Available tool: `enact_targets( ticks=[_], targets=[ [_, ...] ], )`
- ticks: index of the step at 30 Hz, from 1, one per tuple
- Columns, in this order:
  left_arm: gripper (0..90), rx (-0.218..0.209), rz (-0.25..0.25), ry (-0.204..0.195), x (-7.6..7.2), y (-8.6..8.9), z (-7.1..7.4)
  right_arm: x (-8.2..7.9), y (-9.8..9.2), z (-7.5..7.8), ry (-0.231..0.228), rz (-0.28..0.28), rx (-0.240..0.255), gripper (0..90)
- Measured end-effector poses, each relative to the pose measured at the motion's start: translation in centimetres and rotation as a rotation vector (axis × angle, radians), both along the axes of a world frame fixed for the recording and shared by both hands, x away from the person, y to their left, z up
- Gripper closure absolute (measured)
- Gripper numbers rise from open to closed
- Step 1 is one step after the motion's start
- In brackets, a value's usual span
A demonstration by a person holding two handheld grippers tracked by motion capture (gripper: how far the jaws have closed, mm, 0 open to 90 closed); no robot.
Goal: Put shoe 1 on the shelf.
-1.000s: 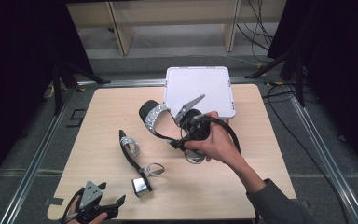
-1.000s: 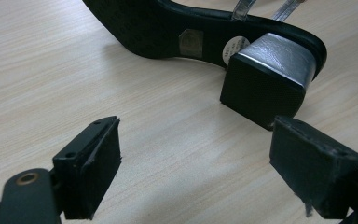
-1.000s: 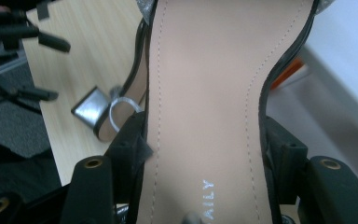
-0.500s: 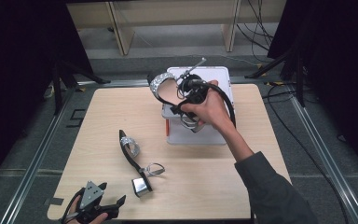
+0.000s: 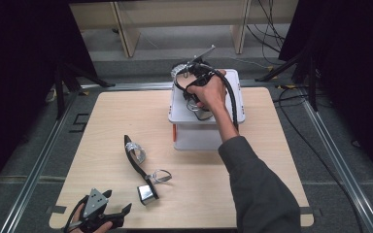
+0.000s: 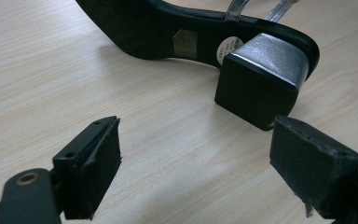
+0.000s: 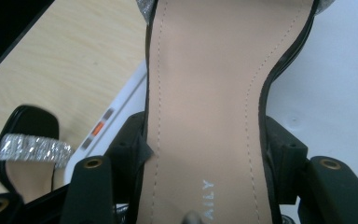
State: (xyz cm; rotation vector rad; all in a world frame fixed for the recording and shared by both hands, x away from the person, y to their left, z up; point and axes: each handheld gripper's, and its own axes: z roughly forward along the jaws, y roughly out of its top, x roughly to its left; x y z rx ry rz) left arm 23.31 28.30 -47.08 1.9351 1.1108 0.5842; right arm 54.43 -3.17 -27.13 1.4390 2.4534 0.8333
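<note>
A black heeled sandal (image 5: 181,73) with a glittery silver strap is held in the air over the far part of a white box (image 5: 234,99). My right gripper (image 5: 194,86) is shut on it; the pads clamp both edges of its tan insole (image 7: 209,93), with the box's white top (image 7: 335,84) just behind. The matching sandal (image 5: 135,155) lies on its side on the wooden table (image 5: 272,165), also seen as a strap and toe (image 7: 28,149). My left gripper (image 5: 112,217) rests at the near left edge, open (image 6: 200,158), its jaws a little short of that sandal's silver block heel (image 6: 261,74).
The white box stands at the table's far middle, with an orange label (image 5: 174,132) on its near left side. Metal rails (image 5: 39,160) run along both sides of the table. Cables and wooden furniture legs lie beyond the far edge.
My right gripper has carried the sandal from the table's middle away and slightly up, over the white box. The left gripper and the lying sandal have stayed put.
</note>
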Motion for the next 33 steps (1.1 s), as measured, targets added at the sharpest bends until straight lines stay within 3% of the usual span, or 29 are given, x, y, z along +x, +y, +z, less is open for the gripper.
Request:
enact_targets(
  ticks=[1,4,5,10,11,13,14,16,20,21,22,23,25,29,30,31,33],
  targets=[
    [16.0,0.002,-0.001,0.001,0.0,0.0,0.0,0.2,0.0,0.0,0.018,-0.039,0.010,43.0],
    [16.0,0.019,-0.004,0.003,0.0,0.1,0.2,0.8,-0.1,-0.2,0.032,-0.071,-0.003,43.0],
    [15.9,0.029,-0.014,-0.002,0.0,0.2,0.2,1.2,-0.1,-0.4,0.052,-0.112,-0.014,43.0],
    [15.9,0.028,-0.016,-0.004,0.1,0.2,0.2,1.8,-0.4,-0.7,0.064,-0.164,-0.011,43.0],
    [16.0,-0.001,-0.006,-0.002,-0.1,0.0,0.1,2.2,-0.6,-0.9,0.068,-0.176,0.005,43.0],
    [15.9,-0.002,0.000,-0.001,-0.1,0.0,0.1,2.5,-0.5,-1.1,0.079,-0.203,0.011,42.9],
    [15.9,0.022,-0.010,-0.002,0.0,0.1,0.1,2.7,-0.5,-1.2,0.081,-0.202,0.012,42.9],
    [15.9,-0.002,-0.004,0.002,-0.1,-0.1,0.0,2.9,-0.3,-1.4,0.089,-0.223,0.015,42.7],
    [15.9,0.005,-0.009,-0.001,0.0,-0.1,0.1,3.1,-0.1,-1.5,0.086,-0.225,0.018,42.7],
    [15.9,0.038,-0.030,-0.008,0.1,0.1,0.1,3.1,0.1,-1.5,0.073,-0.239,0.013,42.6],
    [15.9,0.038,-0.030,-0.008,0.1,0.1,0.1,3.2,0.2,-1.5,0.077,-0.241,0.013,42.6],
    [15.9,-0.001,-0.007,-0.001,-0.1,-0.1,0.1,3.3,0.1,-1.6,0.075,-0.228,0.011,42.5],
    [15.9,-0.001,-0.007,-0.002,-0.1,-0.1,0.1,3.3,0.2,-1.7,0.094,-0.267,0.026,42.1],
    [15.9,-0.002,-0.011,-0.003,-0.1,-0.1,0.0,3.4,0.2,-2.0,0.100,-0.279,0.047,41.2],
    [15.9,-0.001,-0.009,-0.004,0.0,-0.1,0.1,3.5,0.3,-2.5,0.112,-0.309,0.081,40.3],
    [15.9,-0.002,-0.017,-0.005,0.0,-0.1,0.0,3.6,0.2,-2.6,0.091,-0.290,0.080,40.0],
    [15.9,-0.002,-0.012,-0.003,-0.1,-0.2,0.0,3.5,0.3,-2.6,0.089,-0.291,0.083,37.9]
  ],
)
